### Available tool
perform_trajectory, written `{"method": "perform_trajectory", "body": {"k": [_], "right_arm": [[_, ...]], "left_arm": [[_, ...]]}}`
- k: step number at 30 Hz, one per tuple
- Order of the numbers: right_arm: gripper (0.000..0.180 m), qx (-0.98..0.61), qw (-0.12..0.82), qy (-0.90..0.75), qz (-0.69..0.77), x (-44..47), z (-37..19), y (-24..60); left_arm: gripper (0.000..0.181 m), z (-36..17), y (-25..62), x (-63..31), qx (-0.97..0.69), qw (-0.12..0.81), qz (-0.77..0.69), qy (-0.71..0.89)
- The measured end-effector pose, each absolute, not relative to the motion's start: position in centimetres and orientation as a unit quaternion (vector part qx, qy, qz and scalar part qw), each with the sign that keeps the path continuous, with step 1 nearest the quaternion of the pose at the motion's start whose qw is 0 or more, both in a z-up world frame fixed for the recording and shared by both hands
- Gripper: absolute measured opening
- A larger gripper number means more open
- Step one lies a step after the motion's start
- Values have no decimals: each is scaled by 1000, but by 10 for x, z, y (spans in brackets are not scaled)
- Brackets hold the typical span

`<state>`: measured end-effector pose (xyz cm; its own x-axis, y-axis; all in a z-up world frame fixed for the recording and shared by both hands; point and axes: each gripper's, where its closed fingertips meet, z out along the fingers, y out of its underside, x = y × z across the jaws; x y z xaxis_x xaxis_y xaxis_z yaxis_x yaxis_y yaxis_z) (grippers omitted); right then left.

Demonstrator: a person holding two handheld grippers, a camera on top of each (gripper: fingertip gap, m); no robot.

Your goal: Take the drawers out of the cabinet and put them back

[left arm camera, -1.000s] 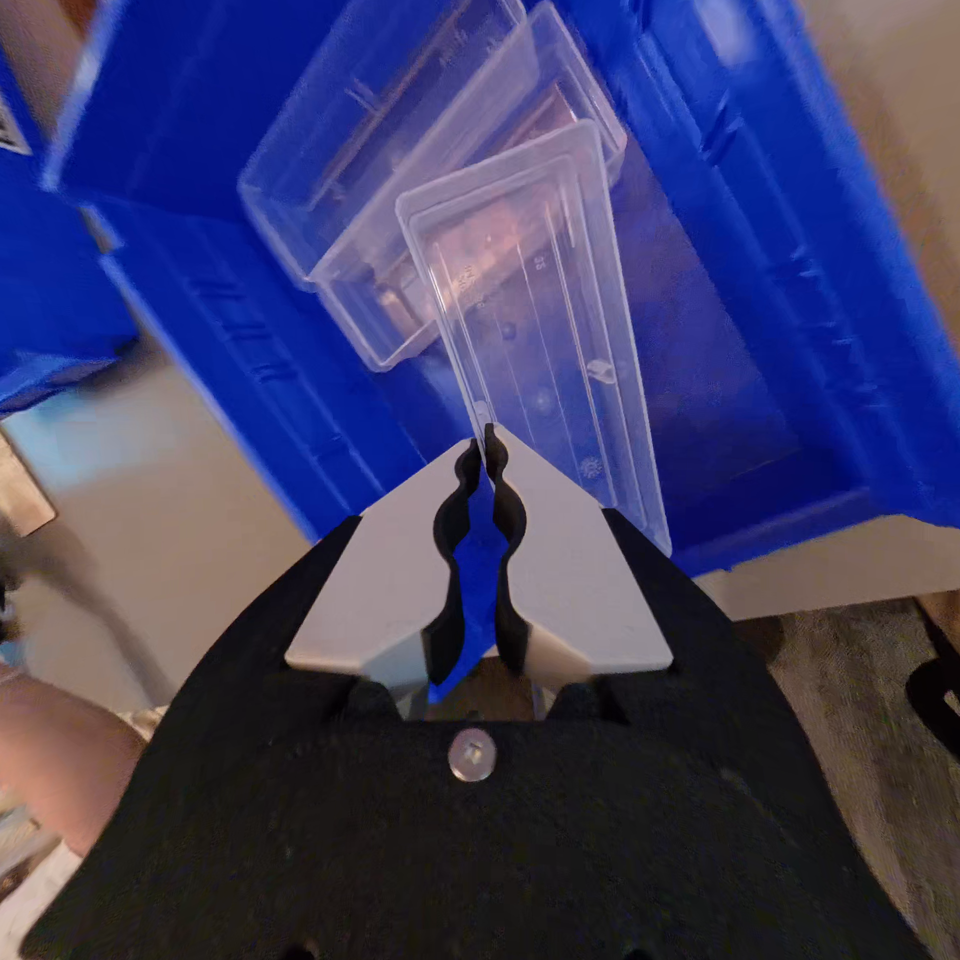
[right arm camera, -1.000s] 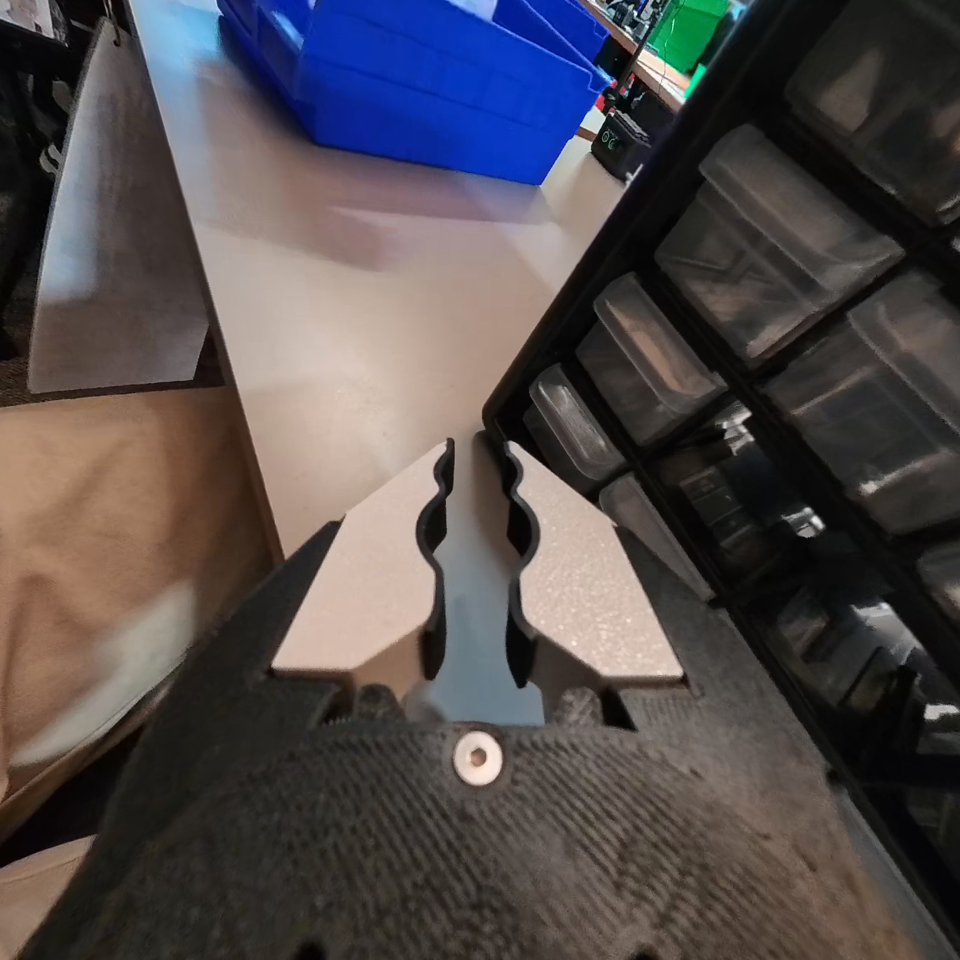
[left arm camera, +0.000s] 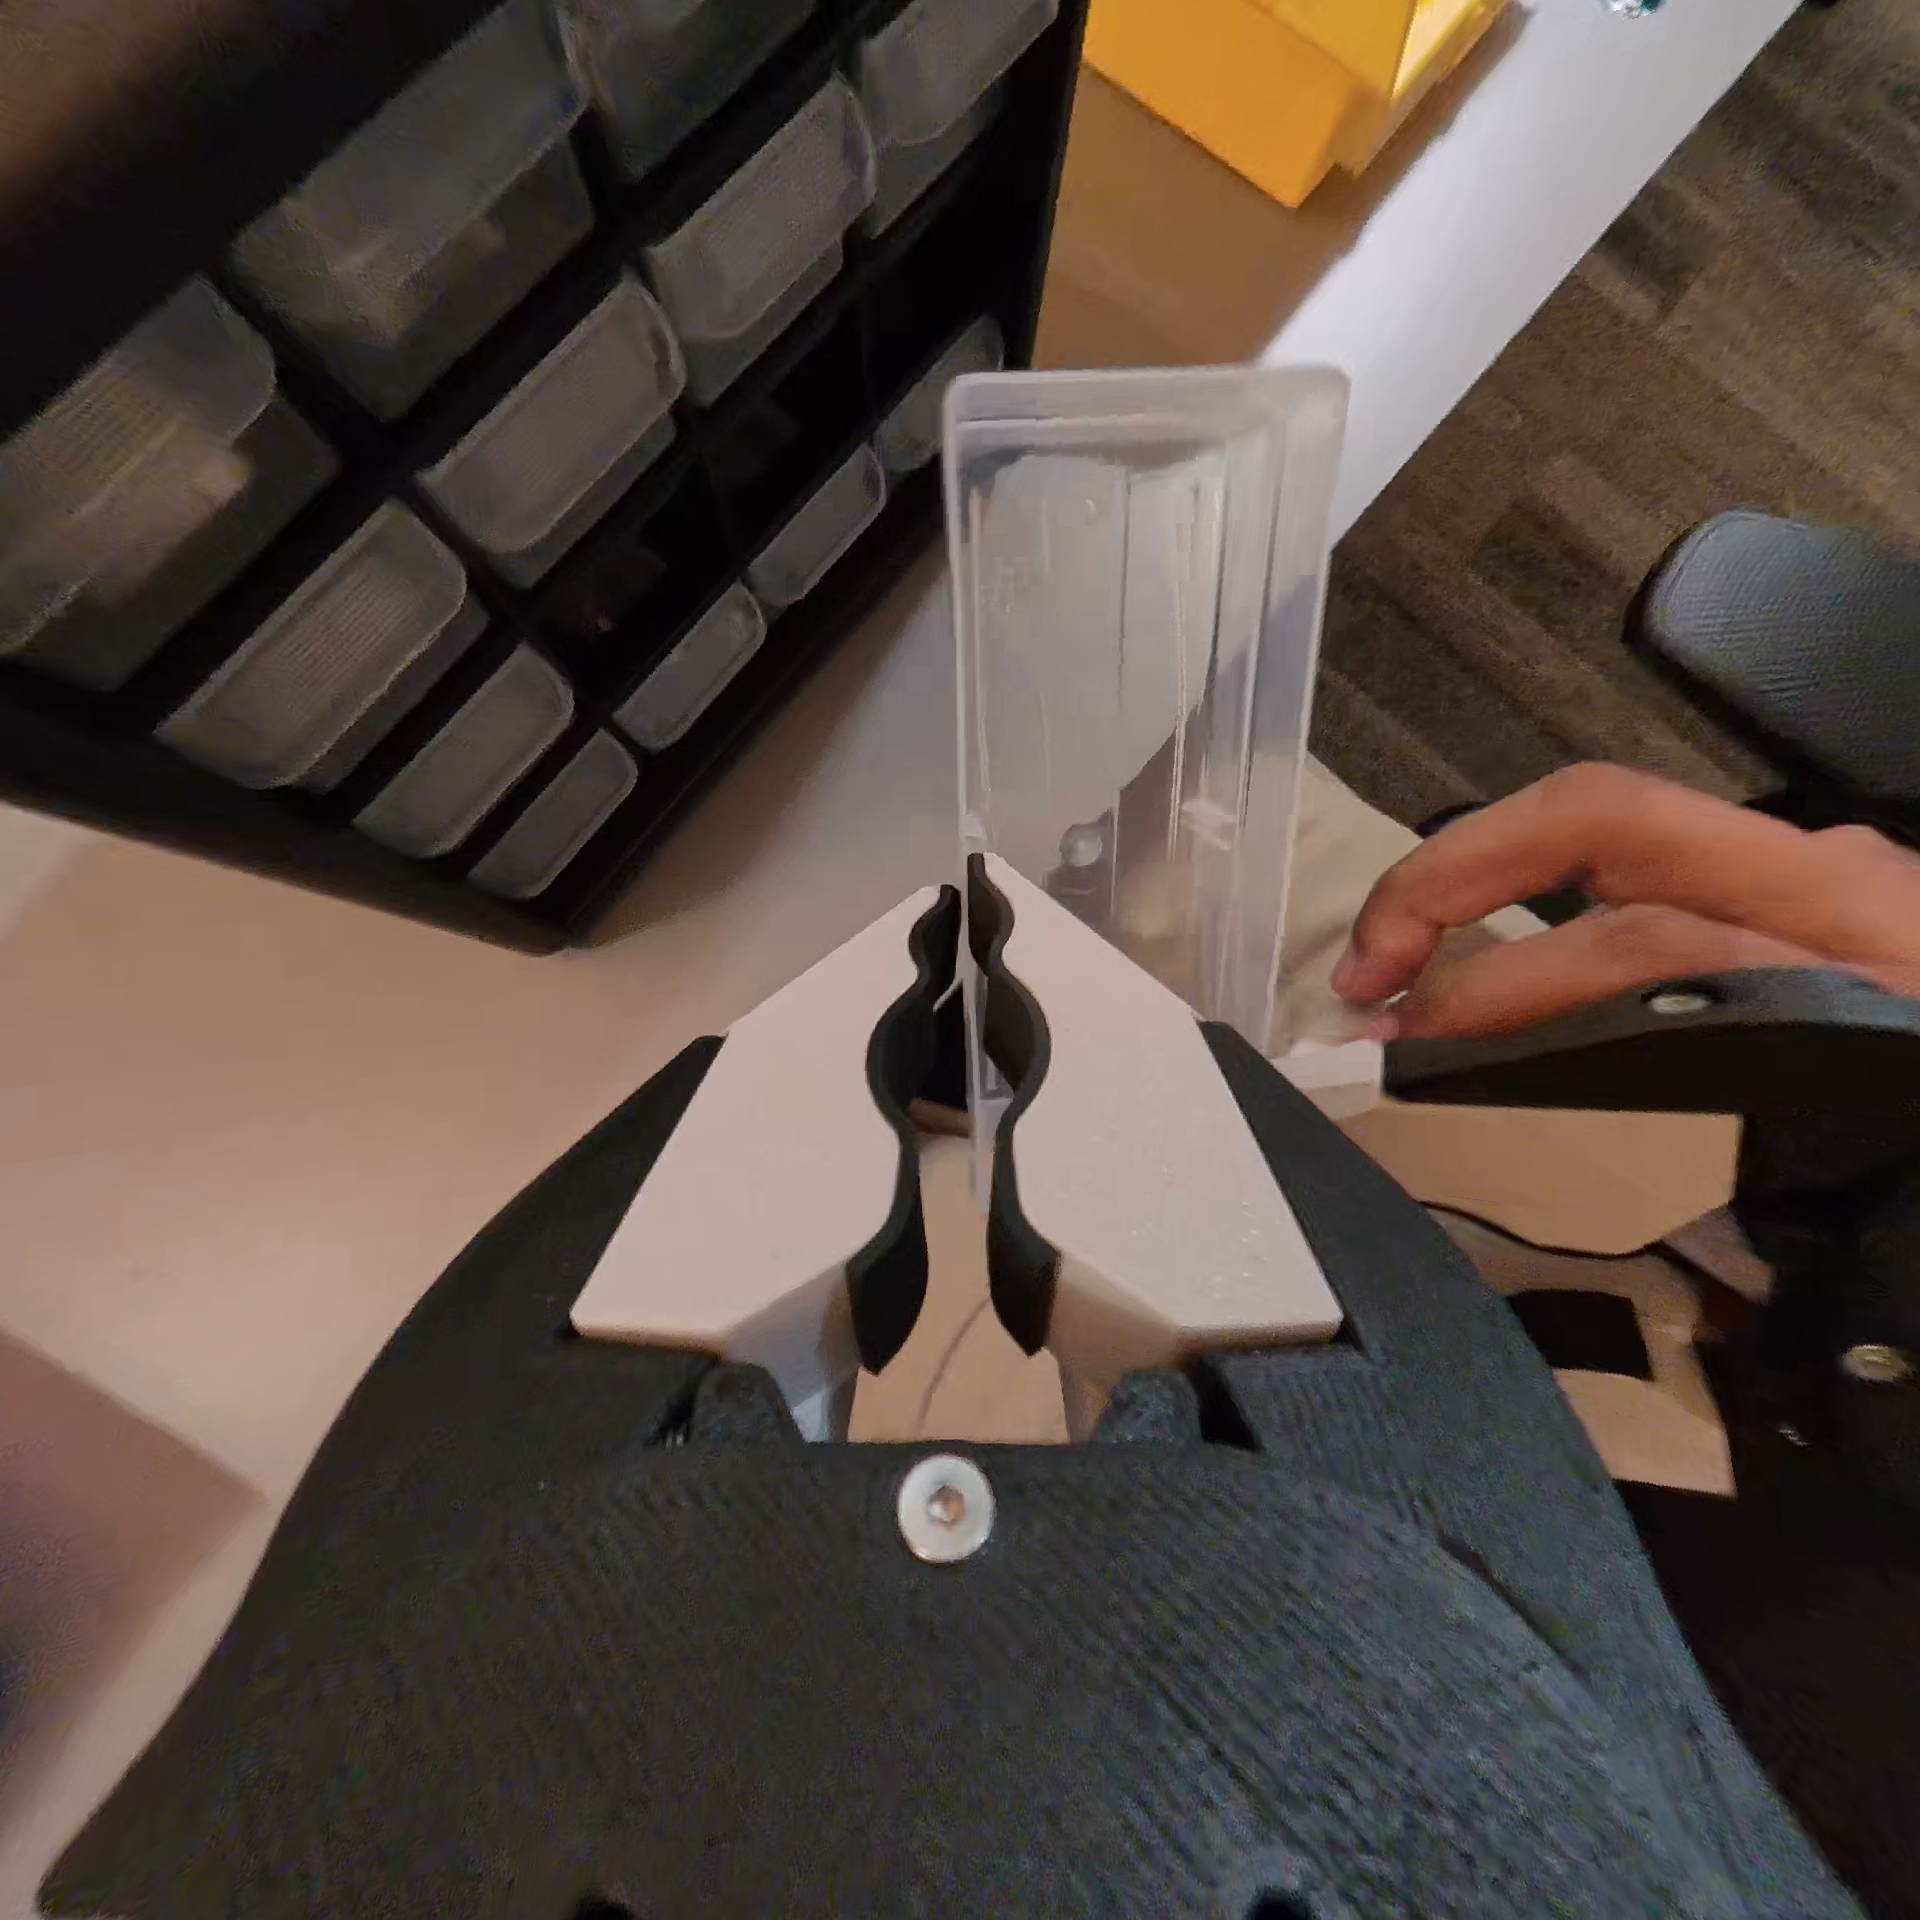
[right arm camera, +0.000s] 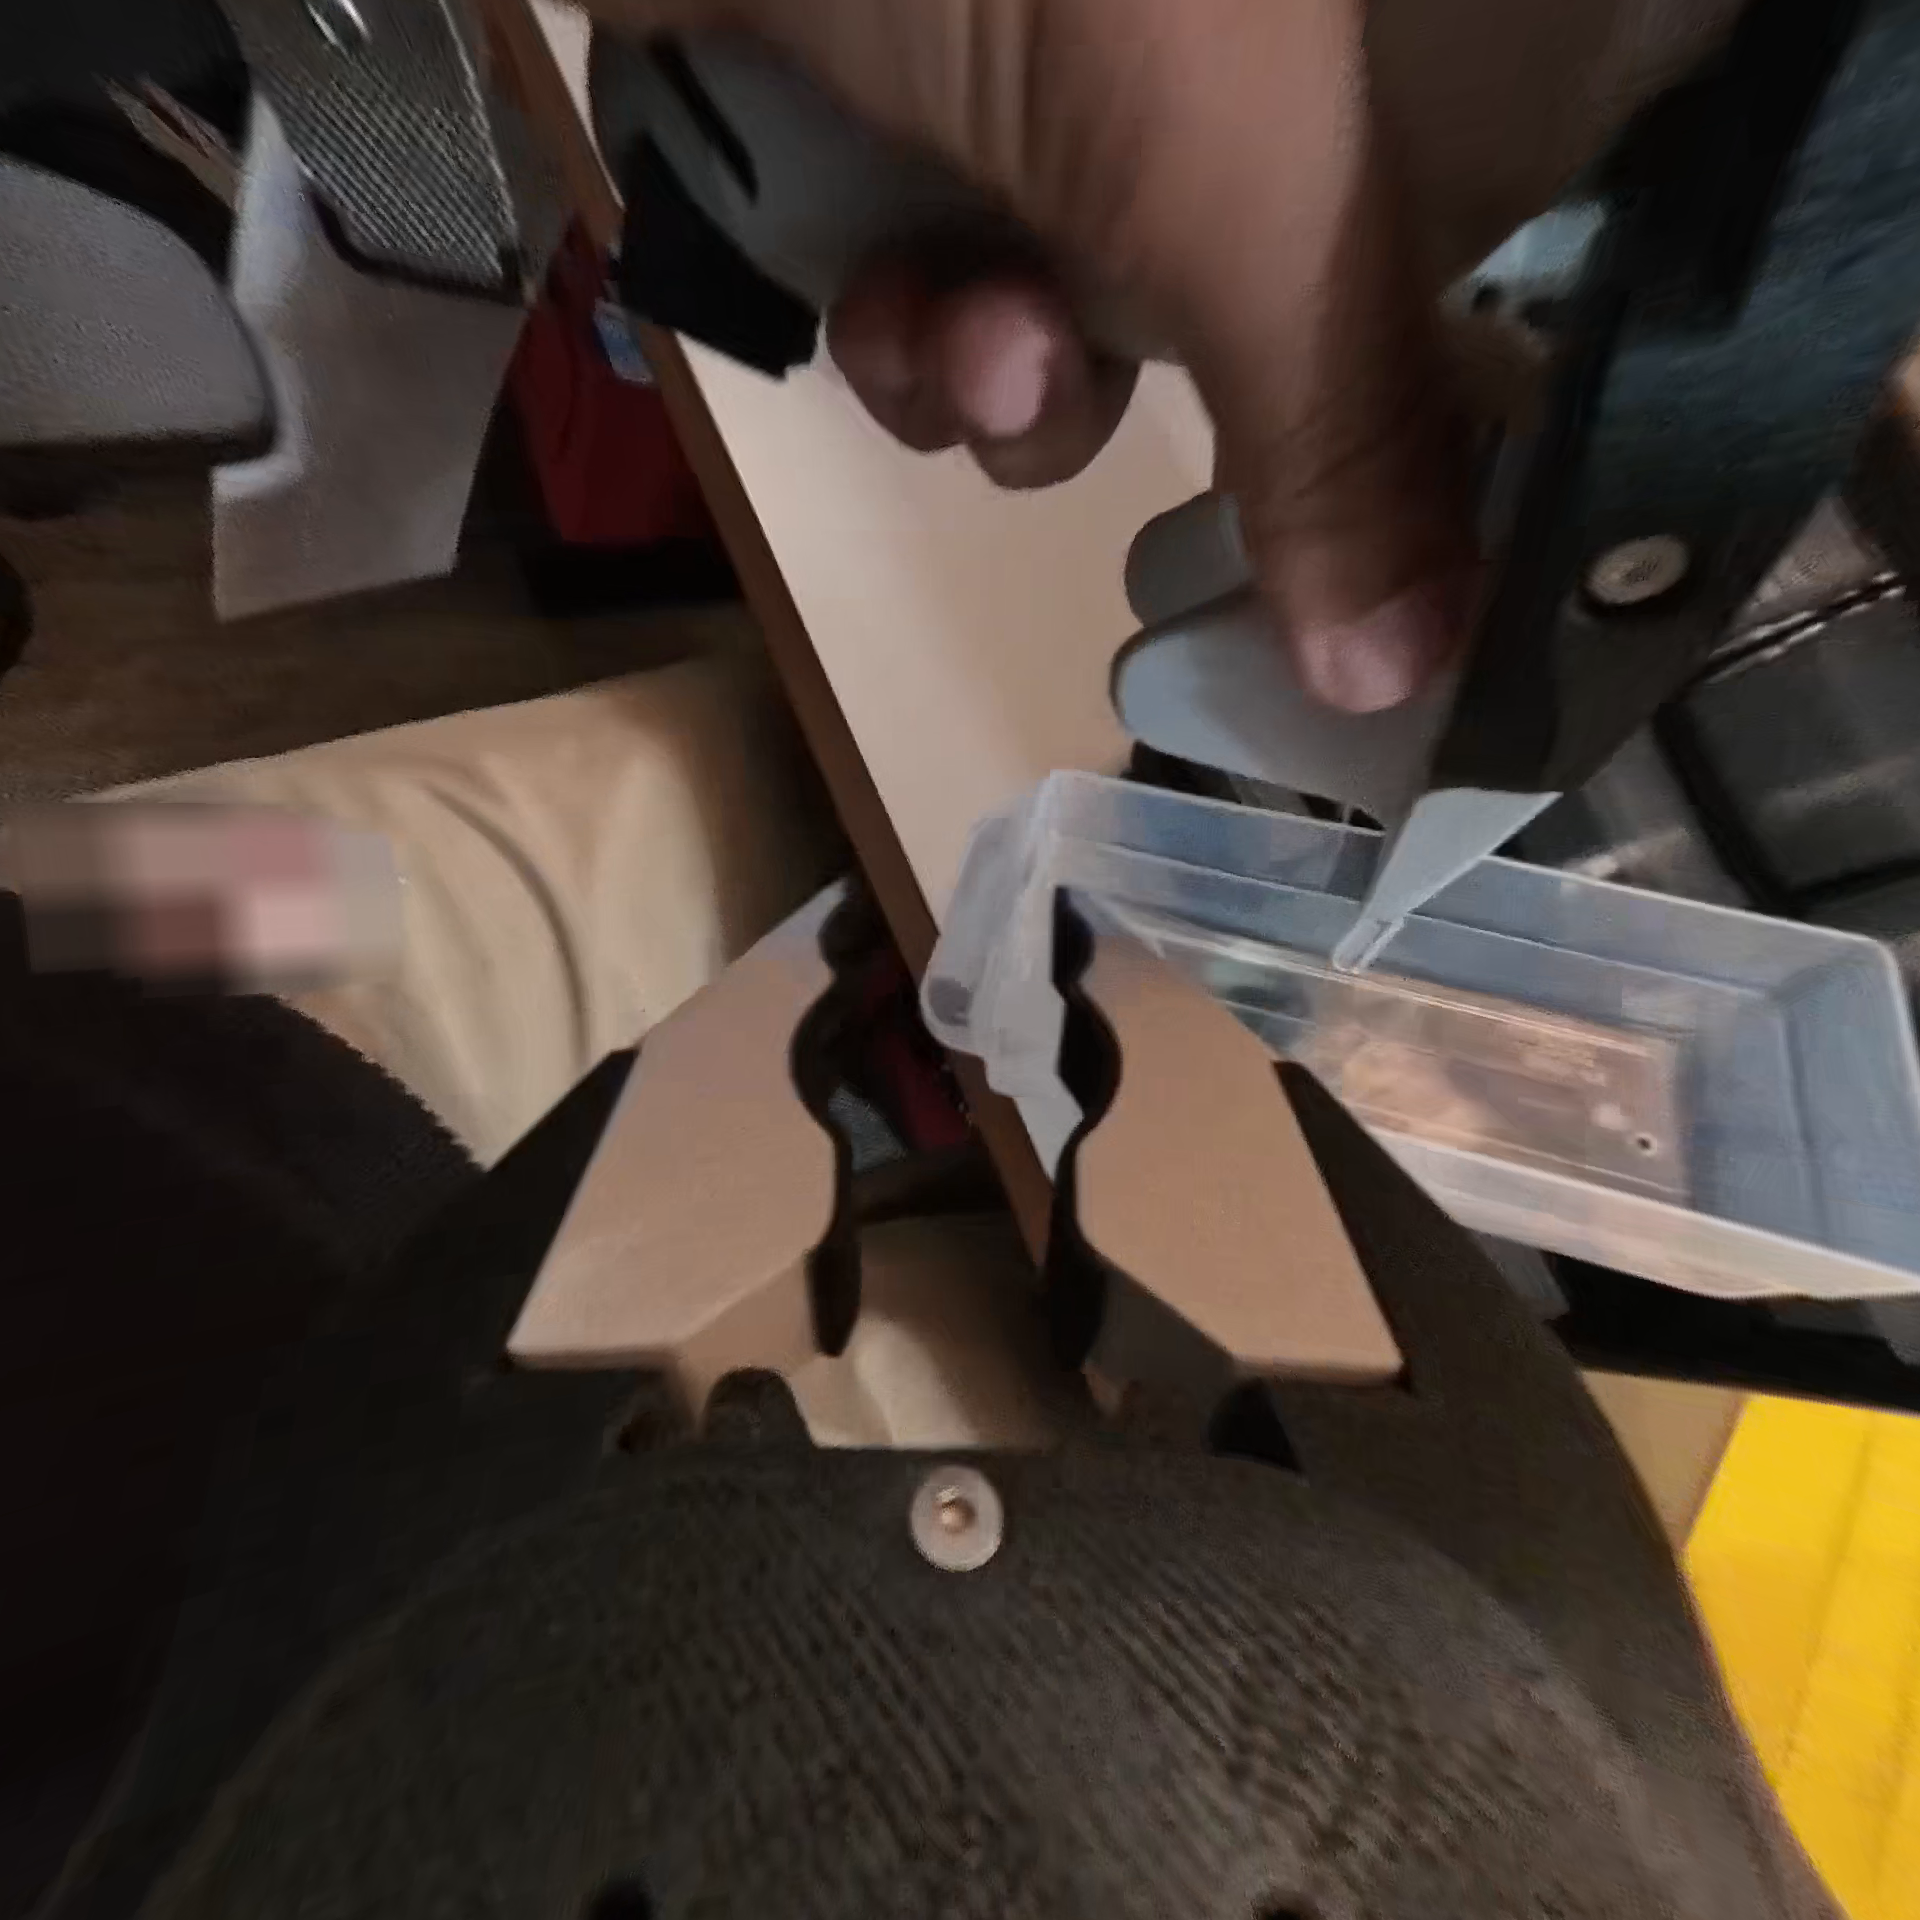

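Note:
My left gripper [left arm camera: 961,883] is shut on the side wall of a clear plastic drawer [left arm camera: 1132,644] and holds it in the air, to the right of the black cabinet [left arm camera: 1039,208]. The cabinet holds several clear drawers, and a dark open slot [left arm camera: 623,582] shows in its lower rows. In the right wrist view the same drawer [right arm camera: 1455,1049] lies tilted, with a left-gripper finger [right arm camera: 1403,862] on its wall. My right gripper [right arm camera: 951,904] is open, and the drawer's front end sits between its fingers, close to the right one. Its pale fingertip [left arm camera: 1340,1049] also shows in the left wrist view.
The cabinet stands on a pale table [left arm camera: 260,1091] whose edge [right arm camera: 831,727] runs close by. A yellow box [left arm camera: 1278,94] lies beyond the cabinet. A dark office chair [left arm camera: 1787,644] stands on the right. A hand [left arm camera: 1558,914] holds the right gripper.
My left gripper has carried the clear drawer from over the blue bin to in front of the cabinet. My right gripper has left the cabinet's side, opened wider and come to the drawer's front end.

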<state>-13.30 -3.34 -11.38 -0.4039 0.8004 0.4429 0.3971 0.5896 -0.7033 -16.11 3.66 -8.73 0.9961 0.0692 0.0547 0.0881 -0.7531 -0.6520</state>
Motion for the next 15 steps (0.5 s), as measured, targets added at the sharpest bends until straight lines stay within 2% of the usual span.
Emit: {"method": "perform_trajectory", "body": {"k": [1, 4, 9, 10, 12, 13, 15], "right_arm": [[22, -372, 408, -798, 241, -136, -118, -28], [15, -348, 437, -807, 193, -141, -124, -17], [14, -332, 413, -824, 199, -140, -123, -16], [13, -333, 405, -825, 212, -140, -120, -16], [13, -329, 372, -830, 255, -137, -114, -21], [13, -330, 354, -829, 280, -135, -109, -22], [13, -338, 317, -826, 321, -131, -99, -18]], "left_arm": [[0, -88, 38, -164, -937, 346, -6, -43], [0, -89, 39, -171, -934, 354, -2, -53], [3, -92, 36, -174, -923, 375, -55, -67], [11, -93, 36, -174, -920, 380, -68, -65], [50, -87, 37, -171, -906, 405, -106, -66], [63, -81, 38, -170, -893, 427, -129, -66], [74, -66, 39, -172, -858, 478, -173, -75]]}}
